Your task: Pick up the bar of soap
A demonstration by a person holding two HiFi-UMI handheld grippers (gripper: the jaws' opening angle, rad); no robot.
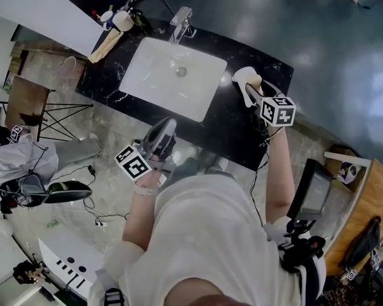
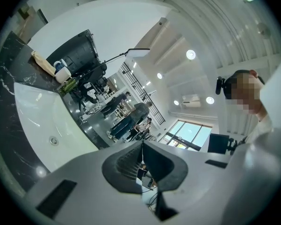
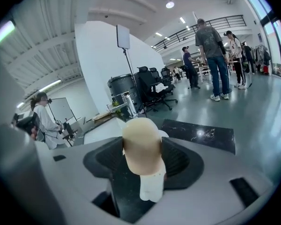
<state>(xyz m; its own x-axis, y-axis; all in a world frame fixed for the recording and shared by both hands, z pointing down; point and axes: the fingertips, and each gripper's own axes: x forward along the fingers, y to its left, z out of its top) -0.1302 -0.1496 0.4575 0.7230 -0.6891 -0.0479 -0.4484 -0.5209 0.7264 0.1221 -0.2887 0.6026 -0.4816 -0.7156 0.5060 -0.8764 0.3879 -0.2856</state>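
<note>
White sink (image 1: pixel 154 75) and faucet (image 1: pixel 180 23) in black marble counter (image 1: pixel 233 132)

bar of soap (image 3: pixel 140 139): cream, matt, kinda waxy-smooth
right gripper (image 3: pixel 141 151): grey matt plastic shell; pads (image 3: pixel 180 159) black, ribbed, rubbery looking
left gripper (image 2: pixel 142 149): same matt grey shell
countertop (image 1: pixel 233 132): black stone look, white veins, polished
sink (image 1: pixel 143 75): white, glossy, ceramic by the look
faucet (image 1: pixel 180 21): shiny chrome metal
floor (image 1: pixel 325 50): smooth, glossy, mirrors the lights
shirt (image 1: pixel 204 234): white cloth, matt

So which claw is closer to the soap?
Right. The right claw is shut on the soap; the left claw is shut and empty, off by the sink's near edge.
</note>
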